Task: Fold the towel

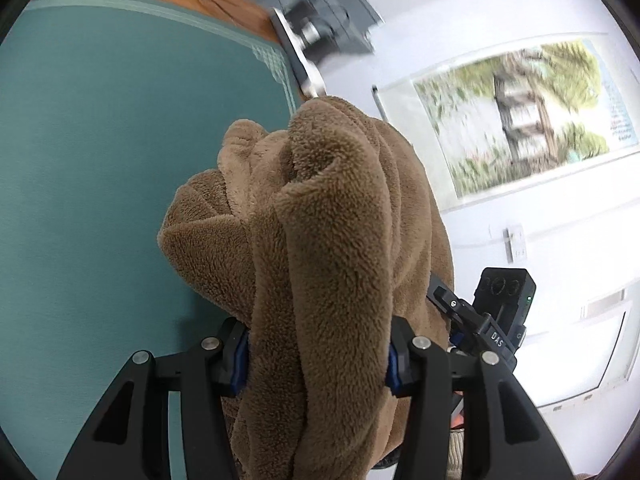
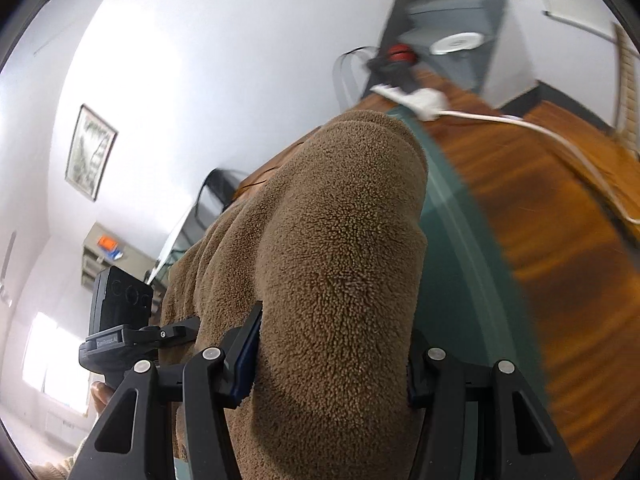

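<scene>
A thick bunch of the brown fleece towel (image 1: 328,220) rises between the pads of my left gripper (image 1: 316,364), which is shut on it above the green mat (image 1: 100,160). My right gripper (image 2: 328,368) is likewise shut on a fat fold of the same towel (image 2: 340,240), with the mat (image 2: 452,280) below and to its right. The towel hangs lifted between the two. Each view shows the other gripper beside the cloth: the right gripper (image 1: 492,320) past the towel's right side, the left gripper (image 2: 120,332) at the left. The towel's lower part is hidden.
The mat lies on a wooden table (image 2: 560,220). At its far end are a red button (image 2: 400,54), a white power strip (image 2: 420,100) with its cable, and a grey box (image 2: 452,8). A framed picture (image 1: 520,120) hangs on the white wall.
</scene>
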Available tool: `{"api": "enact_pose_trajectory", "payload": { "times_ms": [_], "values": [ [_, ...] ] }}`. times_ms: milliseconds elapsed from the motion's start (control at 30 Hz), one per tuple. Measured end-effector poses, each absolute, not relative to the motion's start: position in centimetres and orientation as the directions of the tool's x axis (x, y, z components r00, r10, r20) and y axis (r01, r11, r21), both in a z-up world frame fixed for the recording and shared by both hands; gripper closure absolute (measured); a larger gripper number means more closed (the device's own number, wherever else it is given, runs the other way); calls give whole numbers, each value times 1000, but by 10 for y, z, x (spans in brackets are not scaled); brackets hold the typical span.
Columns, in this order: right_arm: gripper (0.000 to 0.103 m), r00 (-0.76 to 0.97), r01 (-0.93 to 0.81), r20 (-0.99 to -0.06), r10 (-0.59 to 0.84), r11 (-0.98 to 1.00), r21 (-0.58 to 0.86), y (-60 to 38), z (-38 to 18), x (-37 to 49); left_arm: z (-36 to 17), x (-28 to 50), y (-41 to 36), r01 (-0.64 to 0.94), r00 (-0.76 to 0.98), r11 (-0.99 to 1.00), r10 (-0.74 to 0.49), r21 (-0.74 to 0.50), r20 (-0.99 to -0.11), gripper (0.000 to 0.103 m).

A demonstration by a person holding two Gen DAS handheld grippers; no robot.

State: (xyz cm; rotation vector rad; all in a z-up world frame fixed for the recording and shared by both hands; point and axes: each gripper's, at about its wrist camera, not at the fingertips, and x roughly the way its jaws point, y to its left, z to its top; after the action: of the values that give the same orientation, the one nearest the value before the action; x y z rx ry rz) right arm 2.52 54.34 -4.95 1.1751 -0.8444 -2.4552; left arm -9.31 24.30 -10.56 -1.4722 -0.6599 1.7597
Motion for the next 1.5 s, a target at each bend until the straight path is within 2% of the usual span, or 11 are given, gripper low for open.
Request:
{"api": "enact_pose_trajectory", "payload": {
  "times_ms": [233, 400, 467, 500, 567, 767, 833, 967, 1167, 1367, 1500],
  "values": [
    [46, -611, -84, -664, -430, -800, 595, 604, -78, 55, -143, -80, 297, -208, -7, -639, 758, -741, -652, 48],
    [46, -577, -105, -696, -428, -806, 582, 617, -112, 60, -158, -79, 303, -195, -11, -682, 720, -705, -693, 32],
    [41, -578, -111, -697, -425, -805, 583, 620, -117, 61, -155, -77, 303, -222, -36, -728, 671, -649, -741, 17],
    [37, -575, -114, -706, -413, -814, 569, 619, -117, 59, -152, -76, 304, -237, -47, -745, 650, -623, -759, 15],
    [17, -572, -118, -726, -382, -837, 534, 617, -117, 56, -144, -72, 306, -267, -71, -777, 605, -569, -793, 14],
    [15, -643, -84, -749, -157, -959, 272, 592, -77, 72, -72, -52, 322, -419, -298, -850, 461, -320, -836, 14],
    [15, -702, -54, -707, -90, -982, 179, 578, -56, 92, -50, -46, 329, -463, -338, -829, 493, -314, -802, 14],
    [15, -753, 47, -647, -122, -990, 132, 540, -41, 123, -28, -49, 366, -554, -315, -760, 569, -339, -760, 13],
    [15, -706, 154, -697, -124, -988, 20, 486, -73, 133, -82, -78, 370, -517, -249, -806, 464, -289, -850, 13],
    [4, -691, 141, -719, -76, -990, -30, 474, -107, 123, -123, -73, 340, -431, -169, -803, 519, -410, -838, 11],
    [1, -692, 129, -720, -49, -990, -57, 466, -109, 123, -120, -66, 333, -426, -175, -810, 511, -403, -842, 11]
  ]
}}
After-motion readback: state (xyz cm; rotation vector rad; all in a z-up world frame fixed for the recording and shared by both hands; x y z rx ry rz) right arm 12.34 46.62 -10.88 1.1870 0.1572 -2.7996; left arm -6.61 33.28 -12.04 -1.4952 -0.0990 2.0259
